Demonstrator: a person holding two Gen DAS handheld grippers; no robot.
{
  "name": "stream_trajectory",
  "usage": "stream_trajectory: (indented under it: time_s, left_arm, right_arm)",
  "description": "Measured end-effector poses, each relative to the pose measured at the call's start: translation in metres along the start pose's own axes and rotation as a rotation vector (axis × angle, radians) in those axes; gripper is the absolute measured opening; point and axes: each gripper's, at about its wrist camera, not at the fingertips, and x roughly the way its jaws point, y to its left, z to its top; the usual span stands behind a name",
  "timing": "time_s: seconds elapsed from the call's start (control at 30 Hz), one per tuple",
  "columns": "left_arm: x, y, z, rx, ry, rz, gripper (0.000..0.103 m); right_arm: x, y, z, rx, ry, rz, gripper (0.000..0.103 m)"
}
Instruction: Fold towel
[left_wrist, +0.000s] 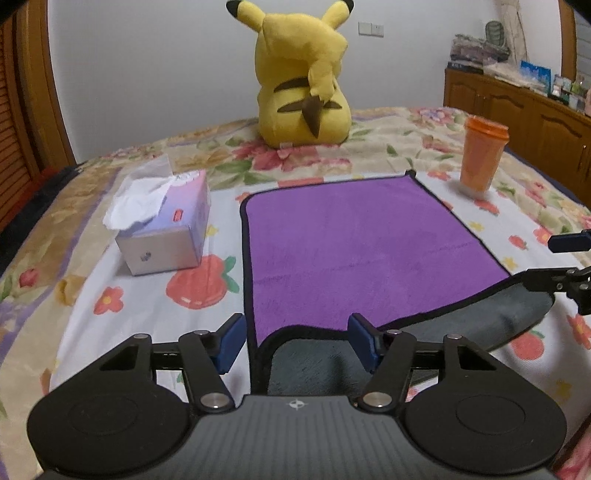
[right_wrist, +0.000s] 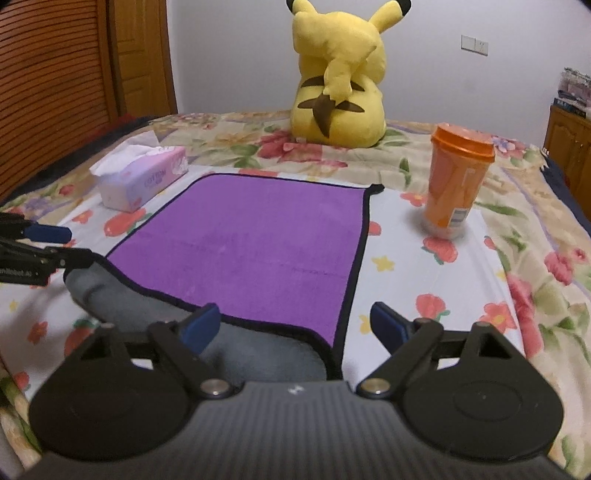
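Note:
A purple towel (left_wrist: 354, 240) with black edging and a grey underside lies on the flowered bedspread; it also shows in the right wrist view (right_wrist: 251, 251). Its near edge is lifted and curled so the grey underside (left_wrist: 317, 365) faces me. My left gripper (left_wrist: 297, 341) is open, its blue fingers either side of the towel's near left corner. My right gripper (right_wrist: 295, 326) is open, its fingers astride the near right corner (right_wrist: 332, 350). Each gripper shows at the edge of the other's view, the right one (left_wrist: 565, 258) and the left one (right_wrist: 48, 243).
A tissue box (left_wrist: 166, 225) stands left of the towel. An orange lidded cup (right_wrist: 456, 181) stands to its right. A yellow Pikachu plush (left_wrist: 303, 77) sits behind. A wooden cabinet (left_wrist: 517, 107) stands far right and a wooden door (right_wrist: 55, 85) far left.

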Motion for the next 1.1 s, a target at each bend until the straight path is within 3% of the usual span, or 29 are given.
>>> stream_trajectory:
  time_s: [0.3,0.47,0.77,0.83,0.87,1.03,1.1]
  left_arm:
    - [0.016,0.008,-0.006,-0.032,0.062,-0.011,0.059]
    - [0.023,0.006,-0.01,-0.015,0.112,-0.009,0.055]
    - [0.026,0.006,-0.013,-0.019,0.146,-0.03,0.05]
    - [0.026,0.004,-0.014,-0.01,0.148,-0.033,0.048]
    - [0.026,0.004,-0.014,-0.006,0.148,-0.034,0.047]
    - [0.024,0.005,-0.013,-0.022,0.156,-0.059,0.03]
    - [0.024,0.004,-0.013,-0.03,0.159,-0.072,0.019]
  right_arm:
    - [0.02,-0.005,-0.005,0.024,0.093,0.017,0.088]
    - [0.028,-0.006,-0.008,0.048,0.153,0.051,0.081]
    - [0.028,-0.007,-0.007,0.065,0.178,0.09,0.056]
    - [0.028,-0.007,-0.008,0.061,0.185,0.091,0.043]
    - [0.029,-0.006,-0.008,0.054,0.19,0.09,0.041]
    - [0.03,-0.008,-0.009,0.034,0.198,0.066,0.029]
    - [0.031,-0.009,-0.008,0.029,0.199,0.056,0.022]
